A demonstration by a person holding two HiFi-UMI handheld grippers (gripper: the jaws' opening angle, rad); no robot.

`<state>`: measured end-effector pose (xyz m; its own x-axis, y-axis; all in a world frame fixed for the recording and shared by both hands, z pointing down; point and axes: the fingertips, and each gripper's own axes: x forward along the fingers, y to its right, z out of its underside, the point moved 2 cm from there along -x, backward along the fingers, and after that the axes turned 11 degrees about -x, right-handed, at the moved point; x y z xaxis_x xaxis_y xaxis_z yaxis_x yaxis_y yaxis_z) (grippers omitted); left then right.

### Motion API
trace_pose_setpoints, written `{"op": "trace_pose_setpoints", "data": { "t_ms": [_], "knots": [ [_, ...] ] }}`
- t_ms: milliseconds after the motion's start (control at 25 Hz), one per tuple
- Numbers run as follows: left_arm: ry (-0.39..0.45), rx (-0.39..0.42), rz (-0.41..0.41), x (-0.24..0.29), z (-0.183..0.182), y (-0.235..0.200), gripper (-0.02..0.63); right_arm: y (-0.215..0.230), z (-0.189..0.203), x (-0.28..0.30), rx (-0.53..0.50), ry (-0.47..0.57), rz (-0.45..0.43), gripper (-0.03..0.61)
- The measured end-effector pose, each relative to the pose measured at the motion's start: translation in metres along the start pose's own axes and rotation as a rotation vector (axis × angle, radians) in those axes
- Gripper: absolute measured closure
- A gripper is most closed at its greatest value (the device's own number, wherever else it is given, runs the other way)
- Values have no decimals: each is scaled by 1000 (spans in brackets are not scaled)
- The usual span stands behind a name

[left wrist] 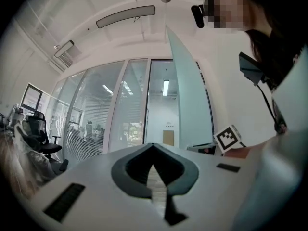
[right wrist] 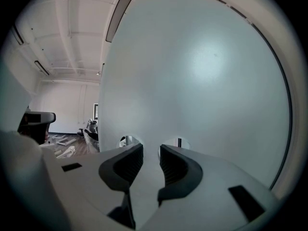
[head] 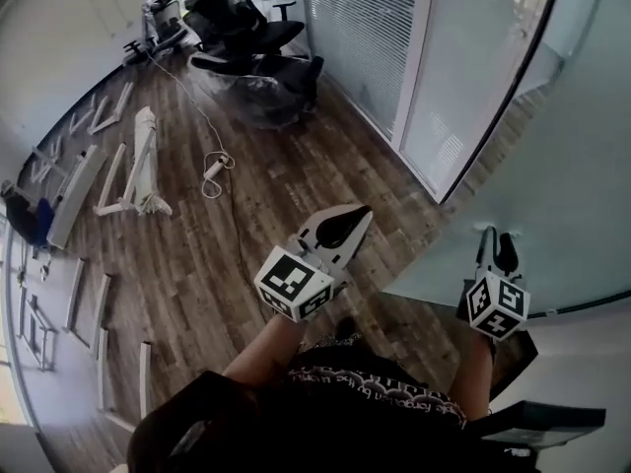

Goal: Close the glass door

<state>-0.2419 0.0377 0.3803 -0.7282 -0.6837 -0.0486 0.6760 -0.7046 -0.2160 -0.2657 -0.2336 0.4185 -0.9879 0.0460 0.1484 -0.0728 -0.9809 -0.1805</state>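
At far left, loose white frame pieces lie on the wood floor, well apart from the work; black office chairs stand beyond them. The left gripper hangs mid-air, near the middle of the head view, its fingers pressed together on nothing; it plays no part here. Right of it runs the glazed partition with blinds; then comes the frosted glass door, filling the right side and standing open. The right gripper points at the door's broad face, very near it or touching; its fingers are a narrow gap apart and hold nothing.

I judge this the start of the push: the door is not yet shut. The next move calls for steady pressure on the pane, following its arc towards the frame.

The door's long axis is upright; the leaf juts from the doorway towards the person, nearly edge-on to the left gripper view.
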Motion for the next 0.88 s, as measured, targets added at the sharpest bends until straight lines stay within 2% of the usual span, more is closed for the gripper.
{"op": "trace_pose_setpoints", "data": {
  "t_ms": [160,320,880],
  "knots": [
    [-7,-6,72,37,-9,-22,612,10,-4,22,-4,-21,52,468],
    [-19,-10,109,59,-13,-40,612,20,-11,45,-8,-31,90,467],
    [-18,-50,108,152,-20,-98,612,59,-25,141,-9,-49,140,468]
  ]
}}
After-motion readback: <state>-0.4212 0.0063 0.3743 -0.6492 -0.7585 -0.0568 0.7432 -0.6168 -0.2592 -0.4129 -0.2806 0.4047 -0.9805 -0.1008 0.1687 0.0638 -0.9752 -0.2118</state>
